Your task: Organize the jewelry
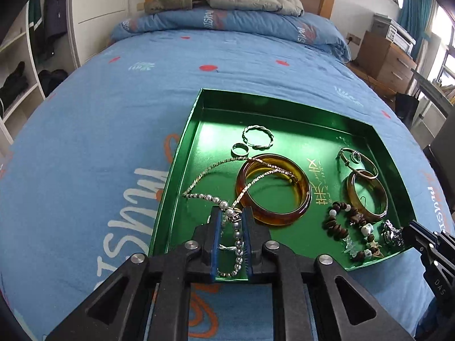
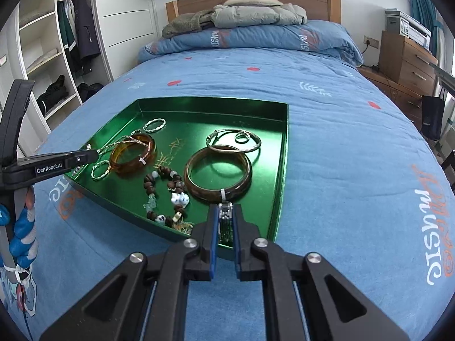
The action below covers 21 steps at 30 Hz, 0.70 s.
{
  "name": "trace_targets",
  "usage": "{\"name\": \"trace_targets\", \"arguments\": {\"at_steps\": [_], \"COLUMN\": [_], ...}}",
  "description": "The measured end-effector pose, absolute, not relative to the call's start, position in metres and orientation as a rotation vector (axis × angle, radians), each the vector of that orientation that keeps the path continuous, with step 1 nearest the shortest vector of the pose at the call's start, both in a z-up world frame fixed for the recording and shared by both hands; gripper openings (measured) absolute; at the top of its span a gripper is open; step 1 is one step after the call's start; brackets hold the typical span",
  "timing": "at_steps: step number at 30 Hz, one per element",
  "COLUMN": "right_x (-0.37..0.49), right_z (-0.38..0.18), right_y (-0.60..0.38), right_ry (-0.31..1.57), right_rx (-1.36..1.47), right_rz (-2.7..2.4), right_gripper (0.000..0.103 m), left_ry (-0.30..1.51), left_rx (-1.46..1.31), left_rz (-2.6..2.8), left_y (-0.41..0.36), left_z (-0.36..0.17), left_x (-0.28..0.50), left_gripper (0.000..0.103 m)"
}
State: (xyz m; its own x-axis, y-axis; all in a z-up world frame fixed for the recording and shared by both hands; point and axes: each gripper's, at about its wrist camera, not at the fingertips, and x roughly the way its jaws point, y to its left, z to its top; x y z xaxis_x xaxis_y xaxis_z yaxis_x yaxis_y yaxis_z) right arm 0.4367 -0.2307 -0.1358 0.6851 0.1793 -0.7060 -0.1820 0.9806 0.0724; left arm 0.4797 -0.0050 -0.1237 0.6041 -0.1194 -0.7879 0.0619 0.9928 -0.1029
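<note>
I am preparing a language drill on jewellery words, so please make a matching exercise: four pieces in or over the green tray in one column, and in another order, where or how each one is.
Things:
1. pearl strand
2. large amber bangle
3. twisted silver bangle
4. silver ornament

Places or states:
A. pinched at the tips of the right gripper
B. nearest the far wall of the green tray
C. lying between the fingers of the left gripper
D. has a thin chain draped across it

Pairs: 1-C, 2-D, 3-B, 4-A
</note>
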Motion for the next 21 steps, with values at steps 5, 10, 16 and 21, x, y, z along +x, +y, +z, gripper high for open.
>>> {"name": "trace_targets", "arguments": {"at_steps": [5,10,16,21], "right_x": [0.434,0.406,0.337,0.27], "right_z": [-0.131,-0.108,-0.061,-0.026], "right_y": [-0.234,-0.237,-0.218,-0.201], "right_ry": [0.803,0.761,0.675,0.589], "right_rx": [-0.002,0.02,-0.026,-0.015], "right_rz": [0.187,0.182,0.139,0.106], "right_gripper": [0.016,0.027,0.035,0.042], "left_ry": [0.879,0.812,0.694,0.626], "left_rx": [-0.061,-0.037,-0.046,-0.021], "left_rz": [-0.114,-0.127,-0.142,-0.125], "left_y": [-0.003,-0.003,0.002,0.007], "left_z": [-0.11,-0.079,-0.036,-0.011], "left_x": [0.462,0.425,0.352,0.285], "left_gripper": [0.055,0.063,0.079,0.087]}}
